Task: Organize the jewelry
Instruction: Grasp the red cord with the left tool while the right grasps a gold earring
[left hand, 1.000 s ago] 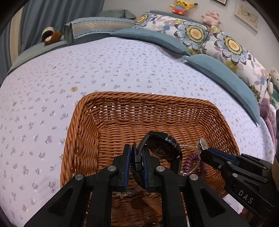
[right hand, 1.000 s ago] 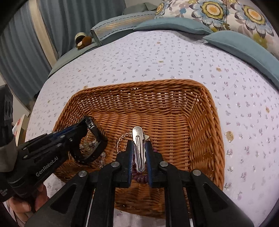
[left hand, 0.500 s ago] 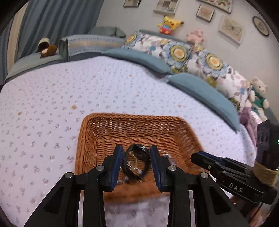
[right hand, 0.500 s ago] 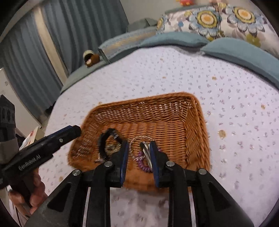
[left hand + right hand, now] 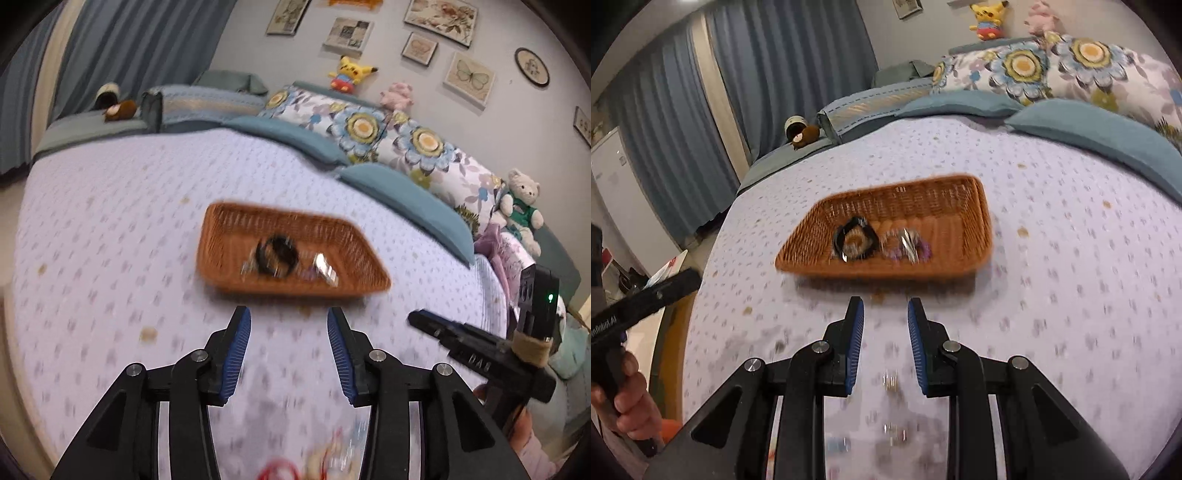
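Beyond the left gripper (image 5: pixel 289 343), spread and empty over the bed (image 5: pixel 110 229): wicker basket (image 5: pixel 236 266) holding a black watch (image 5: pixel 277 254) and silver clip (image 5: pixel 325 269), with blurred loose trinkets (image 5: pixel 332 461) at the near edge, probably next to collect. Ahead of the right gripper (image 5: pixel 885 343), likewise spread and empty: same basket, well apart, more small pieces (image 5: pixel 892 382) lying near between its fingers.

right tongs (image 5: pixel 476 354) body reads "das".

We see a rough woven wicker basket (image 5: pixel 975 221) on a soft printed cloth bedspread (image 5: pixel 1071 258), a matt black watch band (image 5: pixel 855 240) and a glossy metal clip (image 5: pixel 908 245) inside it, and ribbed blue pads (image 5: pixel 855 350) on matt black plastic fingers.
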The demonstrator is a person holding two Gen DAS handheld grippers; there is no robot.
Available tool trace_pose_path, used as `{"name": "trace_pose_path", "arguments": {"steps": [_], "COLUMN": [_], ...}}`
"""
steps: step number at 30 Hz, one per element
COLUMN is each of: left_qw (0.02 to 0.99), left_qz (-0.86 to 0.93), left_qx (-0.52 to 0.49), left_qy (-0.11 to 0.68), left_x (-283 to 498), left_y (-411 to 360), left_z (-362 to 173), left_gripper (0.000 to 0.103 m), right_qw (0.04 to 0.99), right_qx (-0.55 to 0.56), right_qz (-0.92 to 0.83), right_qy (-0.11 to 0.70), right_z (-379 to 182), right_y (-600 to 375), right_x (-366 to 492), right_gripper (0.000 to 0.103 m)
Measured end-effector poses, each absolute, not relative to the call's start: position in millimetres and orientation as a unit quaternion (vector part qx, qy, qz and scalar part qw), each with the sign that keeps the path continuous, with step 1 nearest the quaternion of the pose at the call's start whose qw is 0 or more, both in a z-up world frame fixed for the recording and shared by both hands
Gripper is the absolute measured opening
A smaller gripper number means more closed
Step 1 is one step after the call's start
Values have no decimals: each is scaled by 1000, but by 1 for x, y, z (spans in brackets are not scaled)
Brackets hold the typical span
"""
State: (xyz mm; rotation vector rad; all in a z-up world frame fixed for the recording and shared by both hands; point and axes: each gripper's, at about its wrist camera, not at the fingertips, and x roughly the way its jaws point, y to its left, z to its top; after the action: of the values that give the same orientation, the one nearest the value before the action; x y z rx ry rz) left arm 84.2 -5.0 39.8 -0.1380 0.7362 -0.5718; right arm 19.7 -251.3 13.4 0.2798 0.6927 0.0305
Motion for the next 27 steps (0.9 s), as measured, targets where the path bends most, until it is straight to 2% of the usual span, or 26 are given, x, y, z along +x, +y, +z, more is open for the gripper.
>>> {"name": "trace_pose_path", "arguments": {"steps": [7, 18, 27], "left_qw": [870, 832, 829], "left_qz": [-252, -267, -254], "left_qx": [-71, -64, -67], "left_qy": [418, 483, 494], "left_x": [40, 16, 17], "left_y": [17, 14, 16], "left_z": [-10, -53, -67], "left_gripper": [44, 44, 44], "right_qw": [917, 898, 878], "right_qx": [154, 138, 121], "right_qz": [2, 27, 32], "right_qy": [368, 418, 462], "right_z": [-16, -42, -62], "right_y": [-260, -245, -232], "right_x": [-14, -20, -12], "right_gripper": [28, 27, 28]}}
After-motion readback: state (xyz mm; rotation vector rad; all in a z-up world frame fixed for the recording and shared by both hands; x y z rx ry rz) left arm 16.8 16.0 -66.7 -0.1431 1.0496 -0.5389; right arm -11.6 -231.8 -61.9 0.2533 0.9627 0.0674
